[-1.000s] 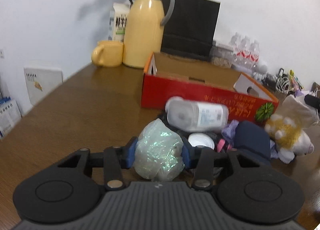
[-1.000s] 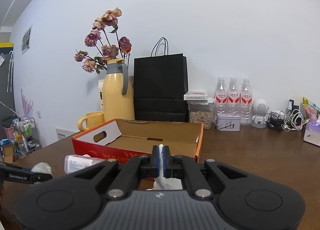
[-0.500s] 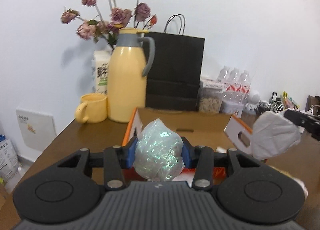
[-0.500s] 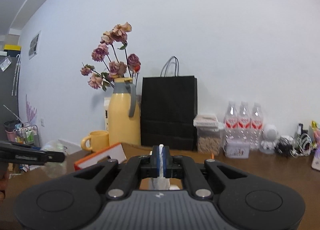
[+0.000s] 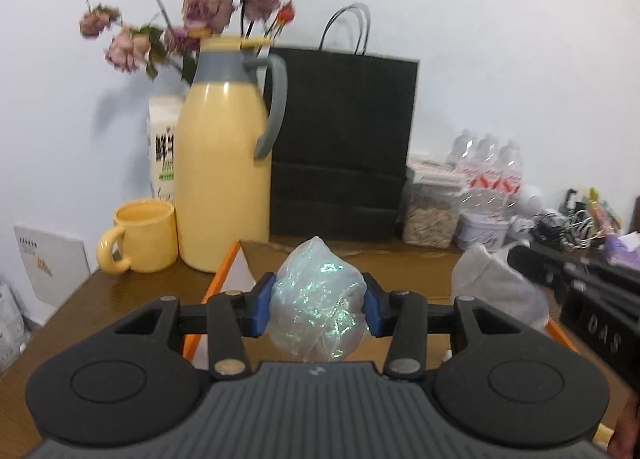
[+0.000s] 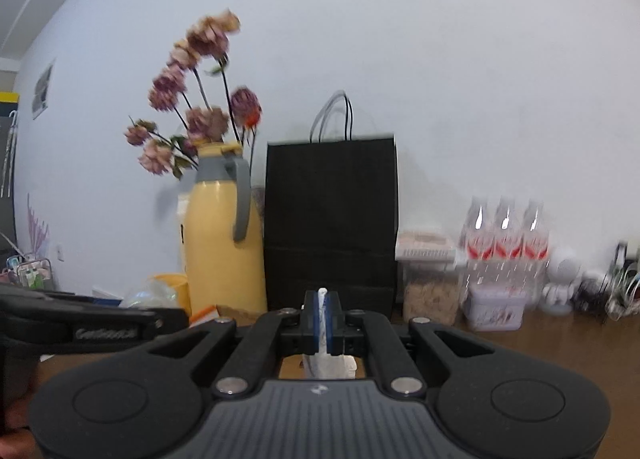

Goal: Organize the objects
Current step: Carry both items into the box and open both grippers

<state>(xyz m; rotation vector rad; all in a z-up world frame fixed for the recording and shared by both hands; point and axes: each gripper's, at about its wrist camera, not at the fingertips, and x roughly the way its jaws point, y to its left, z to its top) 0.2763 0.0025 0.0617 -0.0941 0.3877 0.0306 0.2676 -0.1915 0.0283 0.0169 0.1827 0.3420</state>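
Bag [image 5: 318,301] sits squeezed between my left gripper's [image 5: 318,307] two blue pads, low in the middle of the left view, over the box [image 5: 400,259]. It is crinkly, clear and shiny. My right gripper [image 6: 323,323] is clamped tight on a thin white cloth [image 6: 330,365], which pokes up above the pads and hangs down below them, low in the middle of the right view.
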